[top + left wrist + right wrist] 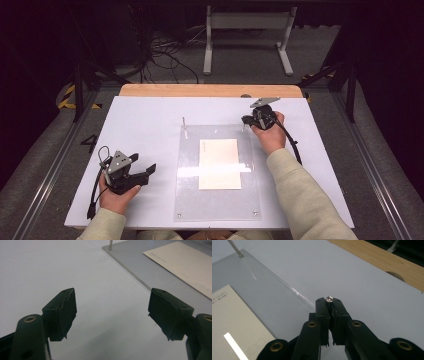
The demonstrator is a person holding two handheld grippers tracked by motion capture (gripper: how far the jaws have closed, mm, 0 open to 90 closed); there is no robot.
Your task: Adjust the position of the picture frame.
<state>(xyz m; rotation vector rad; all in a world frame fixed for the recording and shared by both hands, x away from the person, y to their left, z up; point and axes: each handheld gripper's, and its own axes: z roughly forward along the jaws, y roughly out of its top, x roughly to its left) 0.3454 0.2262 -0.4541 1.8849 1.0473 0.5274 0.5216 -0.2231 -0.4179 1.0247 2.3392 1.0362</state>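
A clear acrylic plate (190,200) lies on the middle of the white table, with a cream card (220,164) at its centre. A thin metal pin (184,123) stands upright at the plate's far left corner. At the far right corner my right gripper (246,120) is shut on the shiny head of a second pin (329,299), just past the plate's edge (262,290). My left gripper (148,173) rests near the table's front left, open with nothing between its fingers (62,312). The plate (140,267) and card (185,262) lie ahead of it to the right.
A wooden strip (210,90) runs along the far edge of the white table (140,125). Beyond it, on the floor, stand a white frame (247,35) and loose cables (165,55). Bare table surface lies left and right of the plate.
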